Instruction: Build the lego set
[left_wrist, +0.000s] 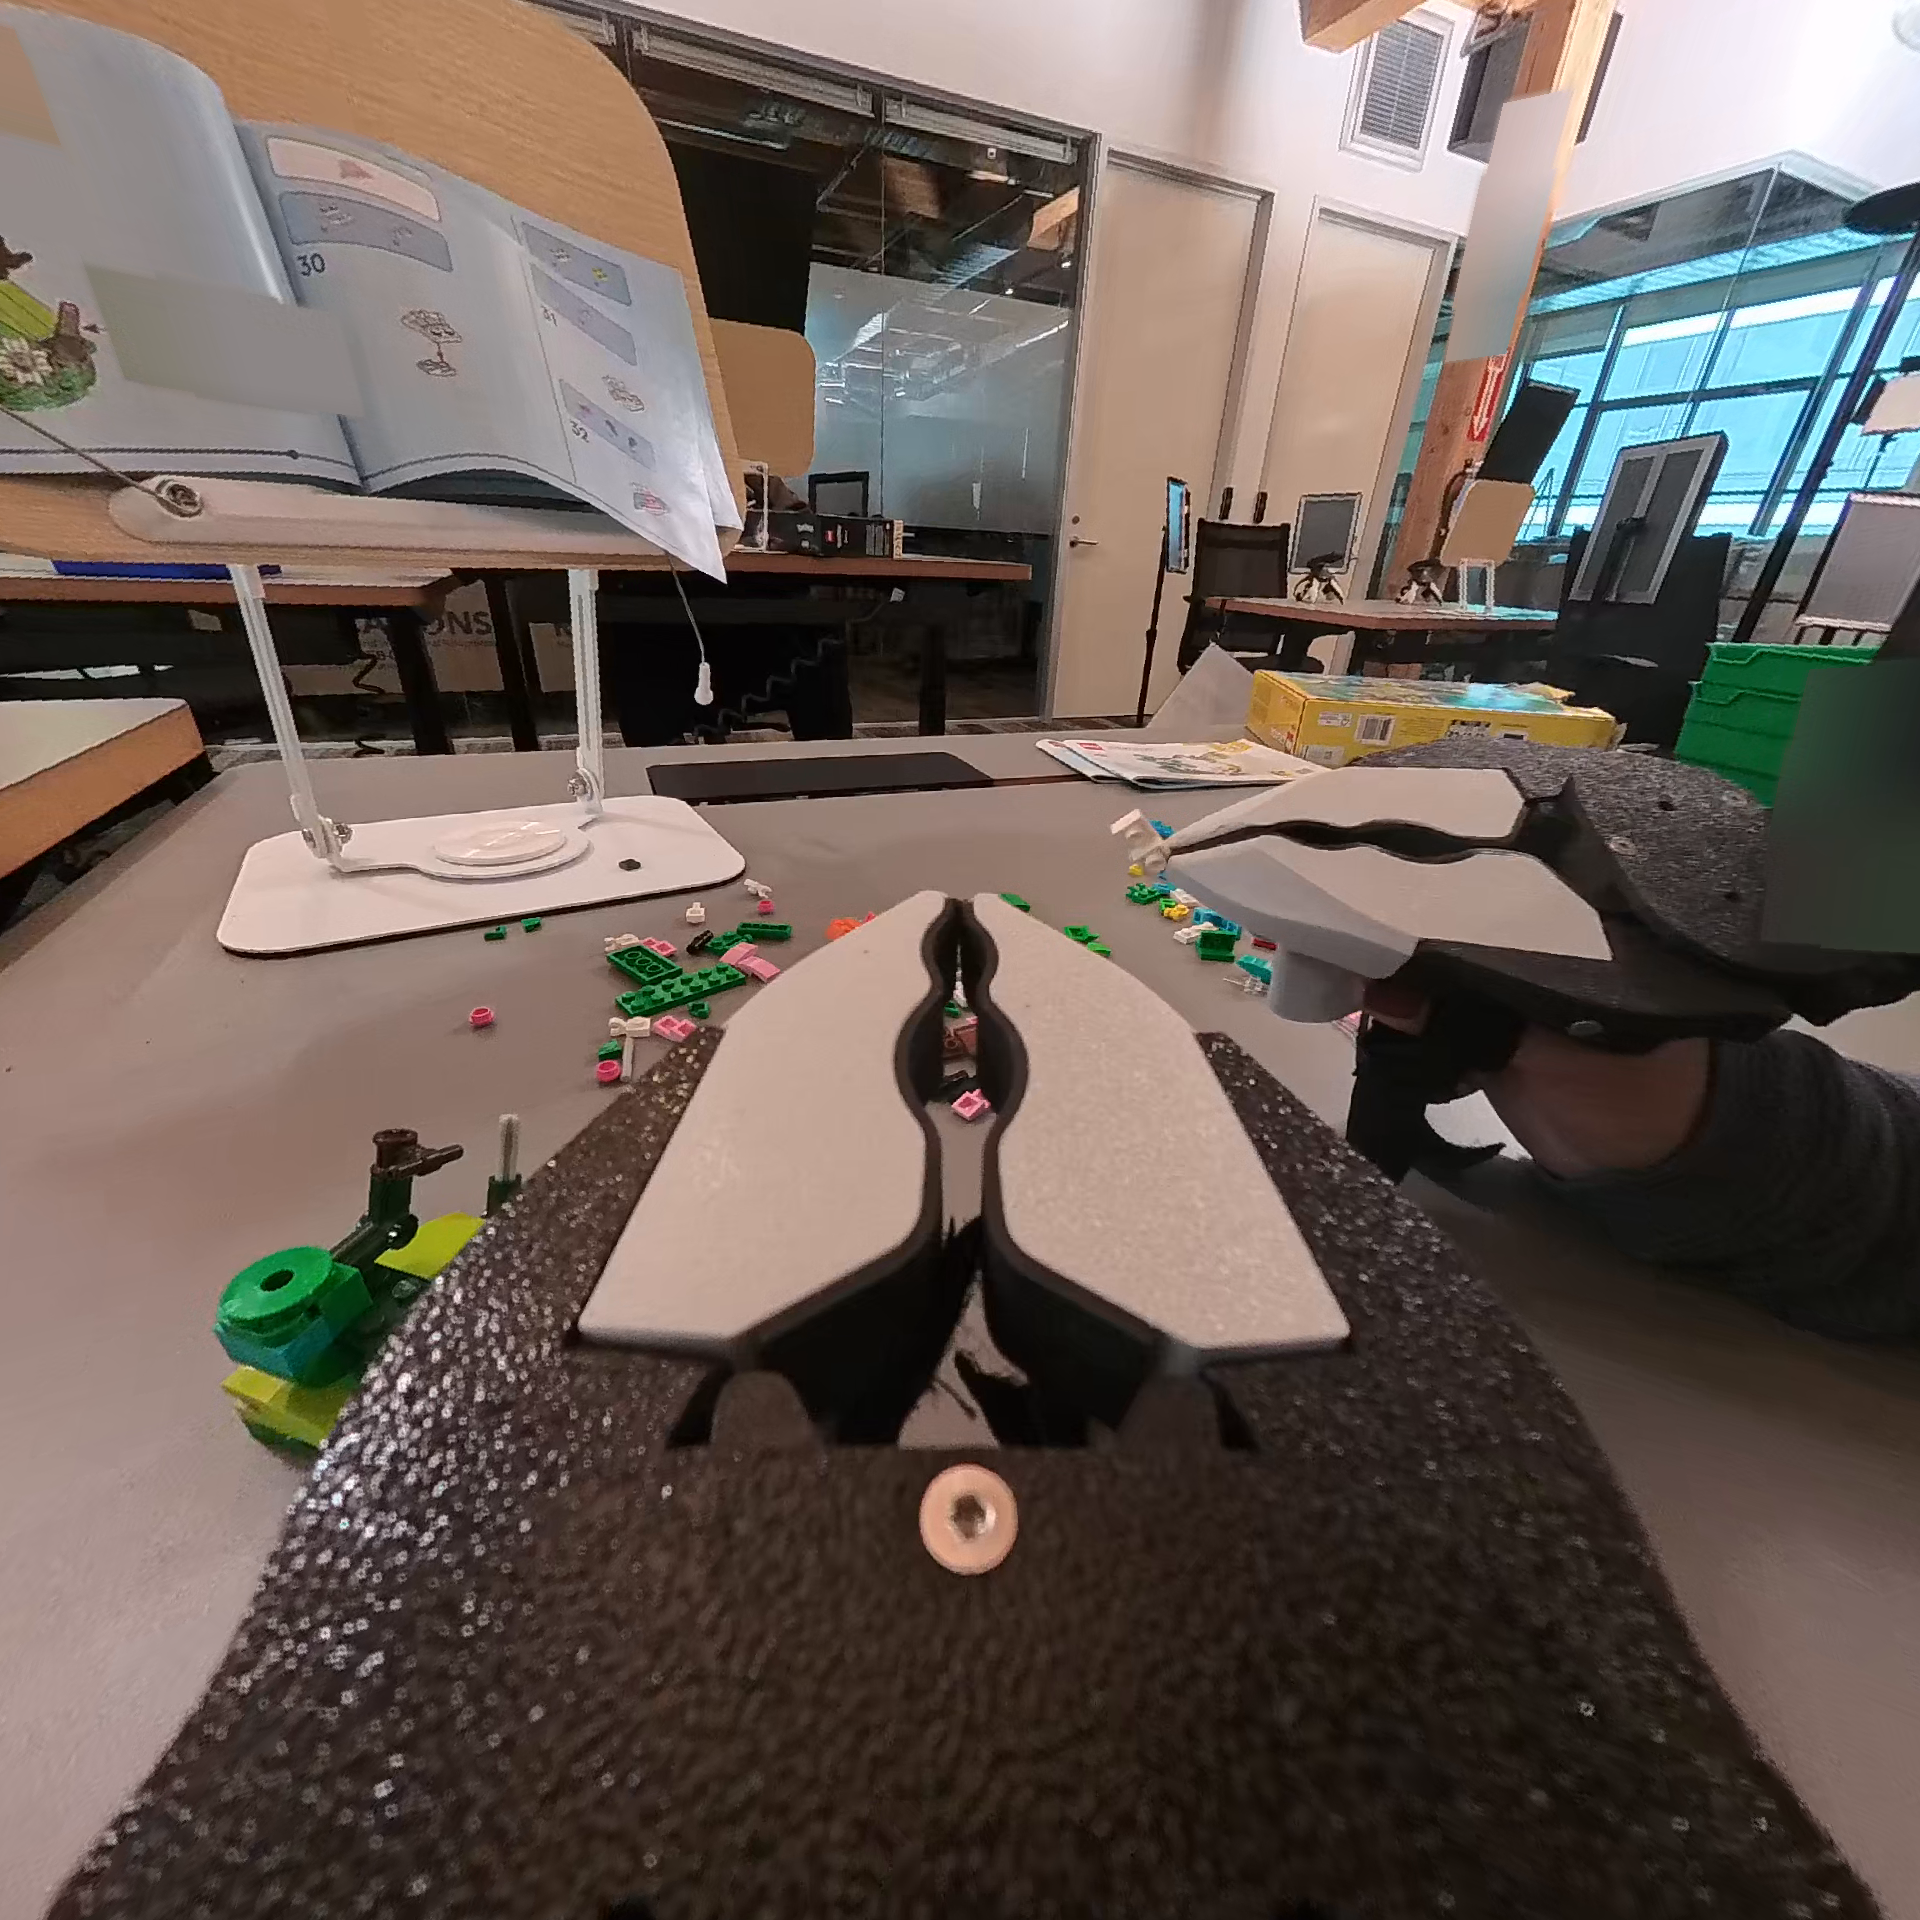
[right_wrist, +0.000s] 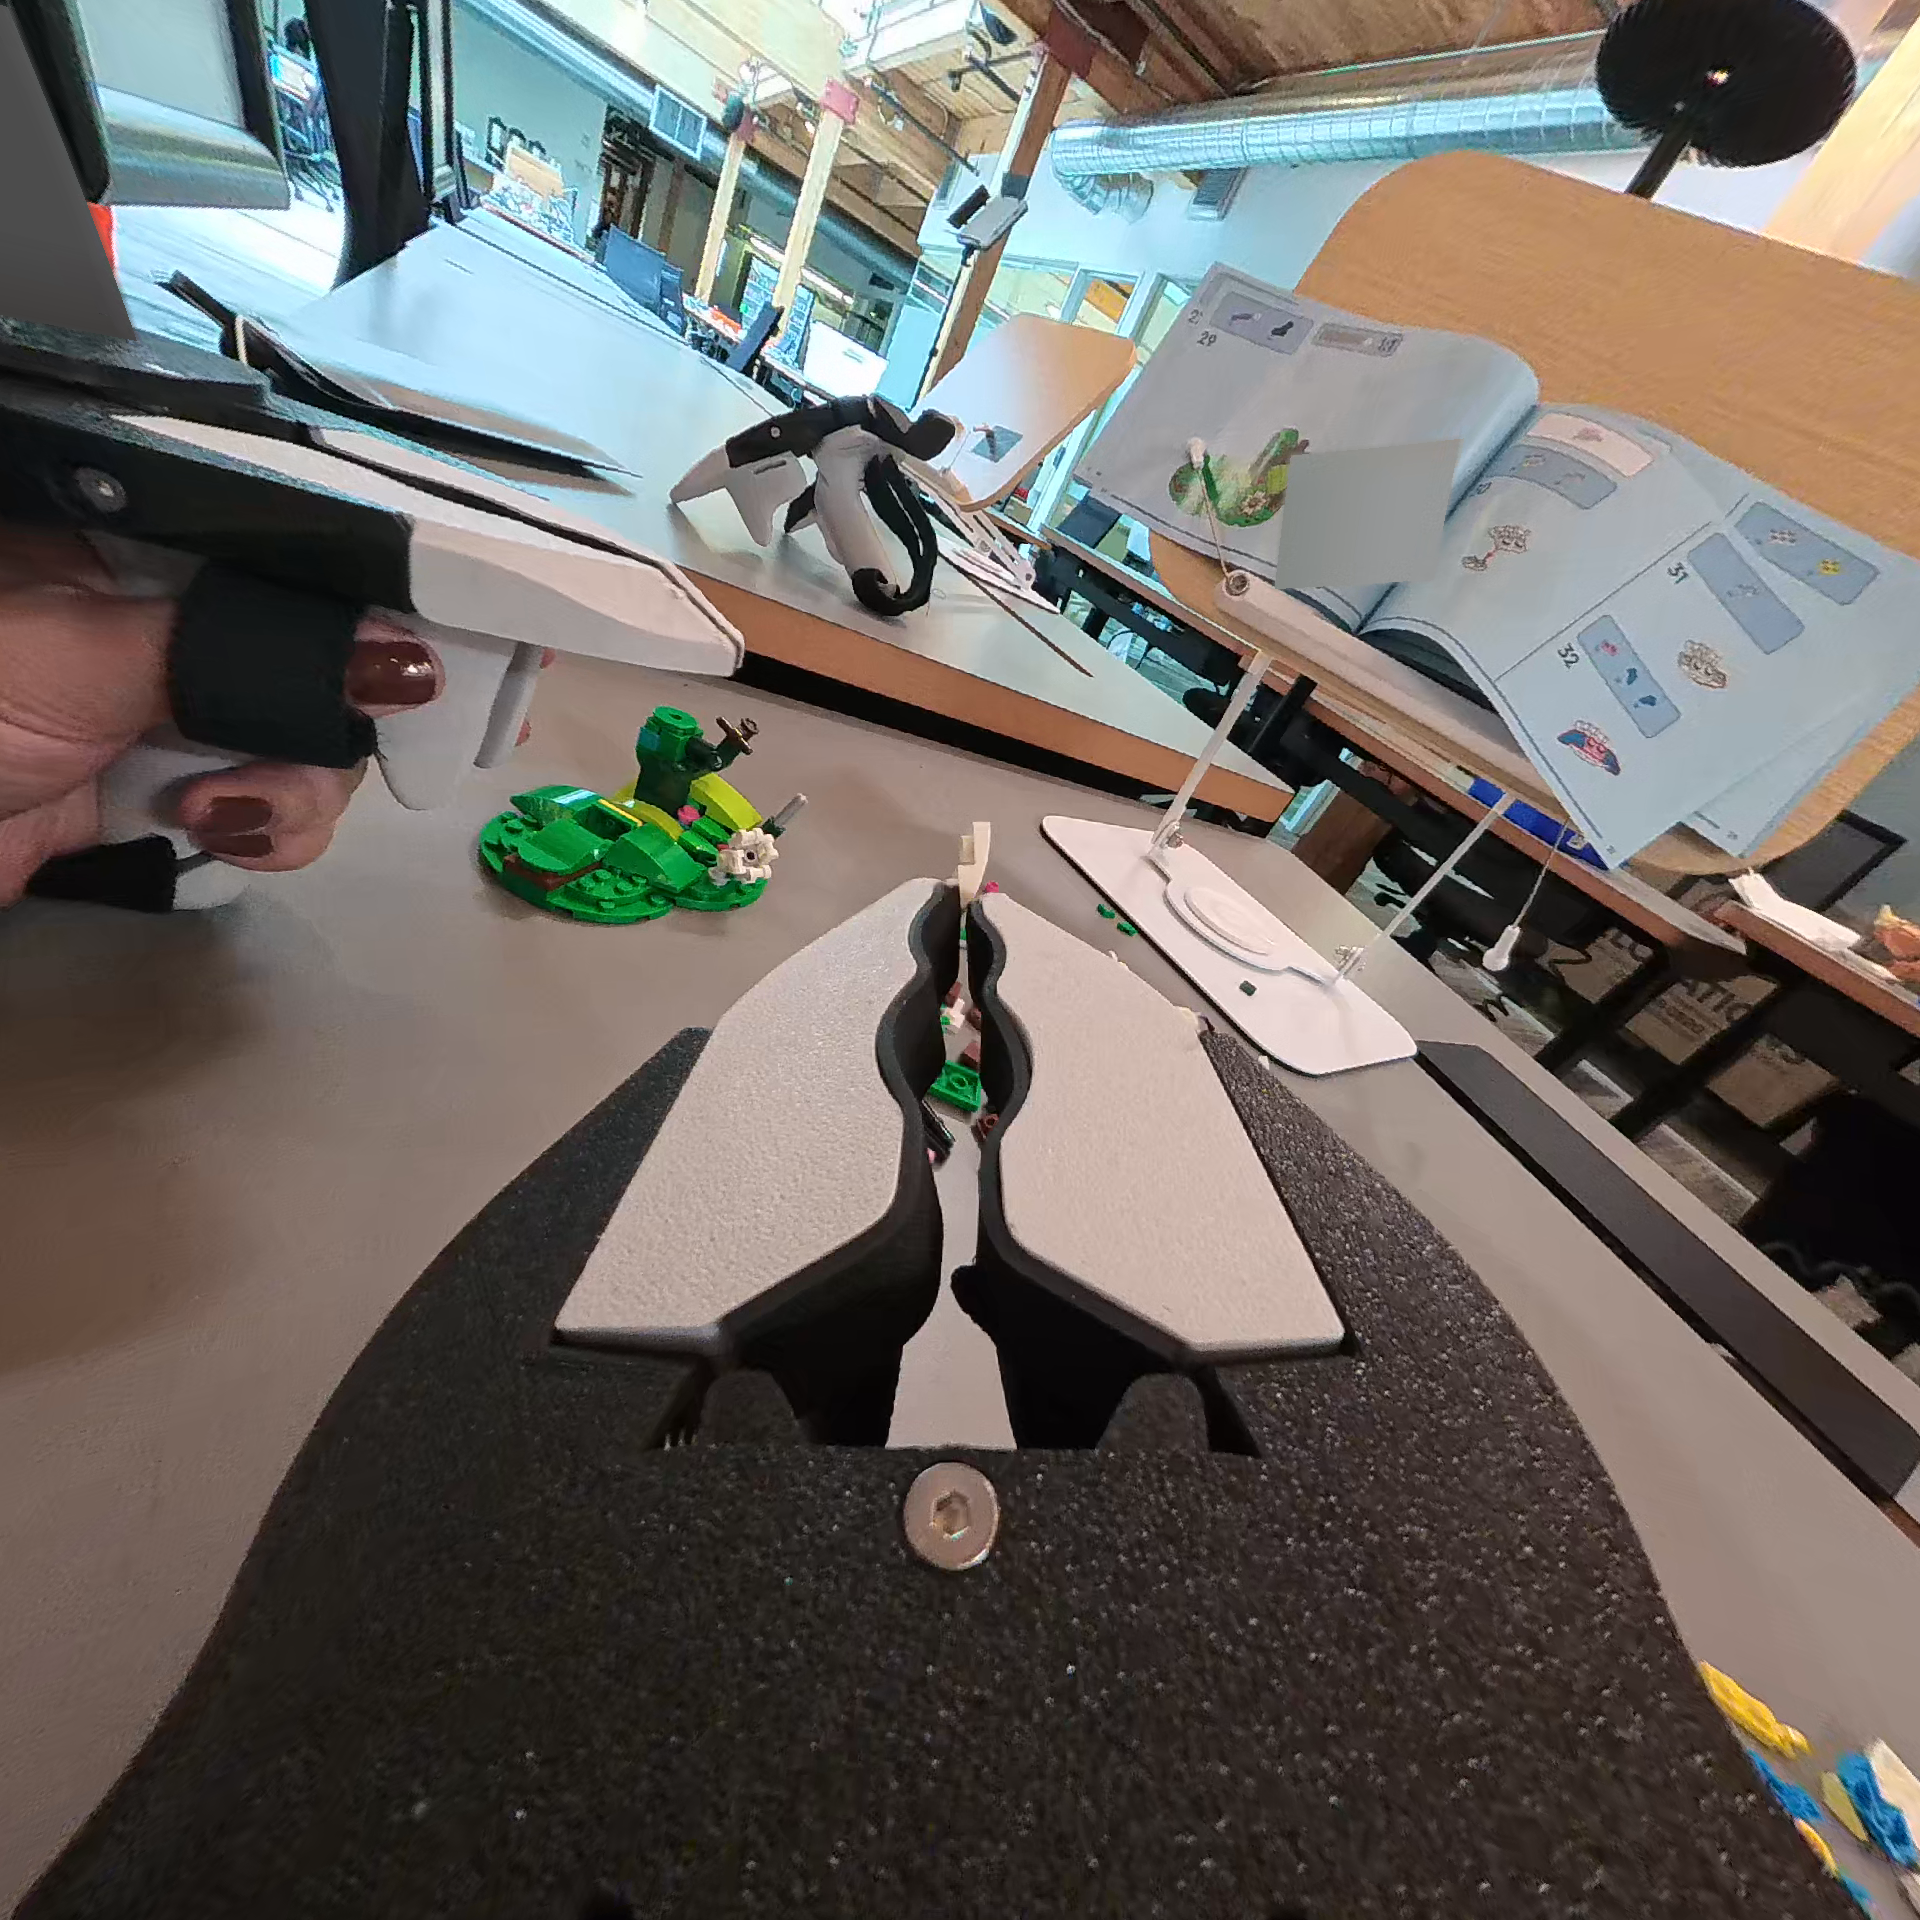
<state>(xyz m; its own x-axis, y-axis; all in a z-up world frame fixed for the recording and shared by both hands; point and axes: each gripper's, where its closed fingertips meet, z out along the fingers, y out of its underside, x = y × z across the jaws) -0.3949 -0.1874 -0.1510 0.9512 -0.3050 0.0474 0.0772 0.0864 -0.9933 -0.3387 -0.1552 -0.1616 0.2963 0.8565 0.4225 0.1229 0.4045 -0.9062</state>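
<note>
One small white piece (right_wrist: 974, 858) upright at right claw (right_wrist: 964, 902) tips.

Instruction booklet (left_wrist: 416, 343) (right_wrist: 1558, 582): open on the wooden stand; pale blue pages carry small dark step numbers beside the build diagrams, legible in both views.
Grey patch on booklet: overlay, nothing to read beneath it.
Yellow box (left_wrist: 1423, 712): far right of the table; printed panel and small logos along its side, too small to make out.
Loose leaflets (left_wrist: 1174, 758): flat beside the yellow box; printed covers, text unresolved.
Cardboard carton (left_wrist: 436, 634): under the far table; large dark block lettering, partly hidden by table legs.
Red sign (left_wrist: 1488, 400): on the wooden post; white marking, blurred.
Black boxes (left_wrist: 852, 535): on the far table; small white labels, unreadable.
</note>
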